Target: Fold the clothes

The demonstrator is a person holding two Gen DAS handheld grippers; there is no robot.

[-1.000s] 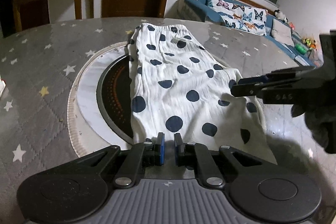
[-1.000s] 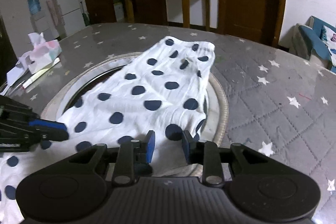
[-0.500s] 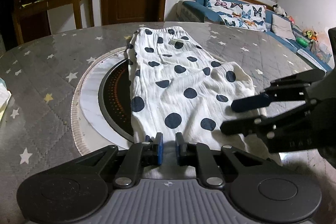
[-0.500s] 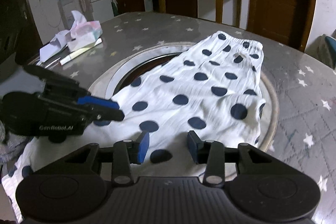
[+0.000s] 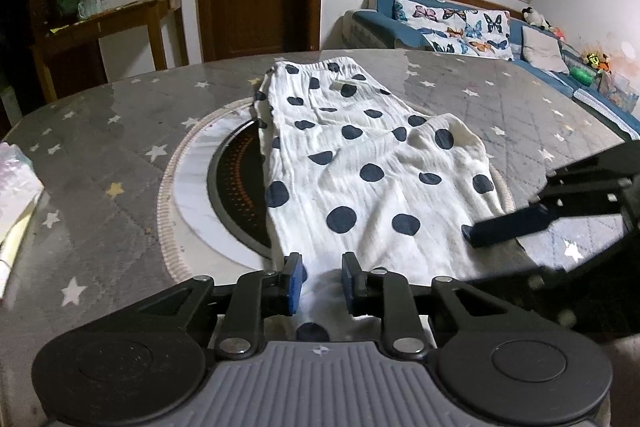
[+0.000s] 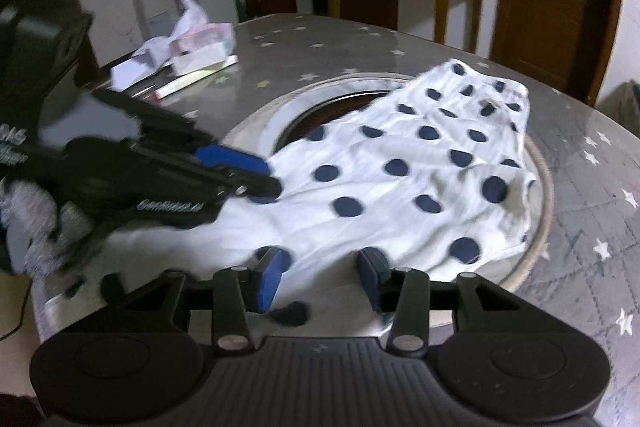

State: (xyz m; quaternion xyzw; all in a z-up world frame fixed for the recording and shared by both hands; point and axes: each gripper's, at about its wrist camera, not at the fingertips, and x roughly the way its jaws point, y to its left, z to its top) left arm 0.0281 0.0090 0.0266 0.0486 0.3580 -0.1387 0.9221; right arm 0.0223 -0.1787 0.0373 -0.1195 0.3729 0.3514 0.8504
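A white garment with dark blue polka dots lies stretched across the round table, its elastic waistband at the far end. It also shows in the right wrist view. My left gripper is open over the garment's near hem, cloth between the pads but not pinched. My right gripper is open wide over the near hem too. The right gripper shows in the left wrist view at the right, low over the cloth edge. The left gripper shows in the right wrist view at the left.
The table has a grey star-patterned cover and a round inset hotplate under the garment. A tissue pack and papers lie at the table's left side. A sofa and a wooden side table stand beyond.
Both grippers have opened wider and moved closer together at the garment's near hem. The right gripper has swung left and lower over the cloth.
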